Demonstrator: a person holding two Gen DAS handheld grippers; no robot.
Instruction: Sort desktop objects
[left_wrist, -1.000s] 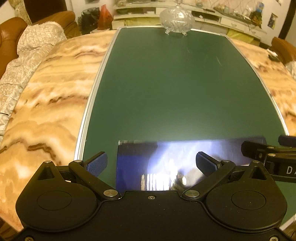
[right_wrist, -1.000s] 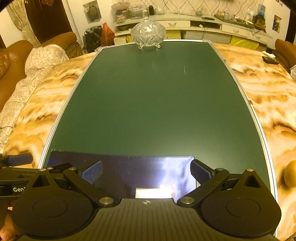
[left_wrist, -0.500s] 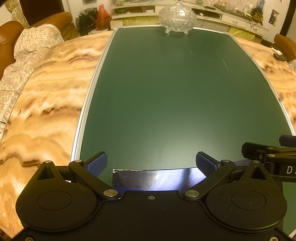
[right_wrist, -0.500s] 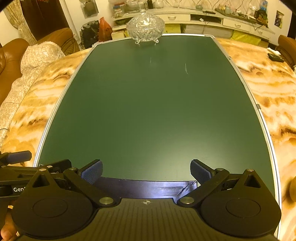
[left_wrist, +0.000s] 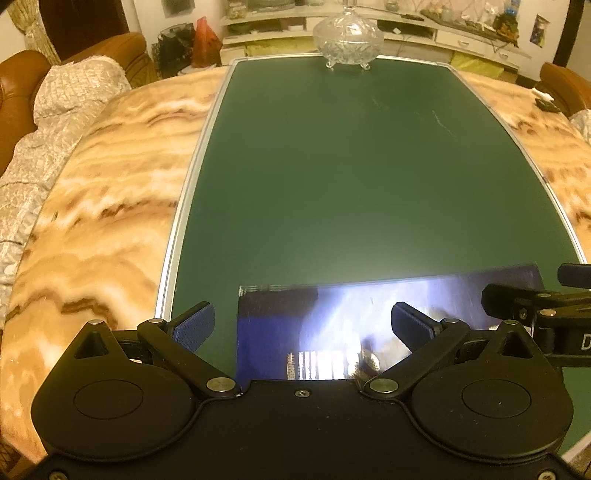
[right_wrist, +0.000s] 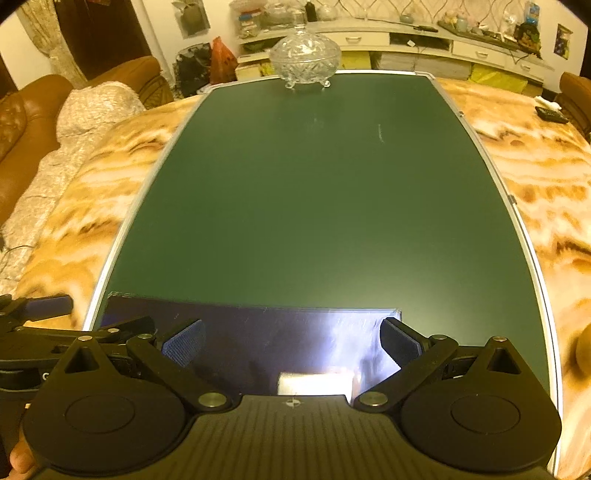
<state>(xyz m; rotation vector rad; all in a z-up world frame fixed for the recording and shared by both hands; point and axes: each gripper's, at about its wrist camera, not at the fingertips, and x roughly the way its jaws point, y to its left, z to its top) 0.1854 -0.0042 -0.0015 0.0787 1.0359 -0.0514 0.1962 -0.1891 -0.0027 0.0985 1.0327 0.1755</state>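
A dark, glossy book (left_wrist: 332, 325) lies flat at the near edge of the green board (left_wrist: 362, 184) that covers the middle of the marble-patterned counter (left_wrist: 110, 192), closer to the board's left edge than to its right. Light glares off its cover in both wrist views. The left hand-held gripper (left_wrist: 303, 325) hovers over the book's left part with its jaws spread wide and nothing between them; its blue pads (left_wrist: 194, 326) stand clear of the cover as far as can be told. The right hand-held gripper (right_wrist: 291, 341) is just beside it, over the book's right part, likewise wide open and holding nothing, one finger near the book's far right corner. Each gripper shows at the edge of the other's view. At the far edge of the board stands a cut-glass lidded bowl (right_wrist: 304, 61) on small feet. A small dark remote (right_wrist: 552, 114) rests near the counter's far right edge, and a brown sofa with a pale quilted blanket (left_wrist: 66, 107) sits off the counter's left side.
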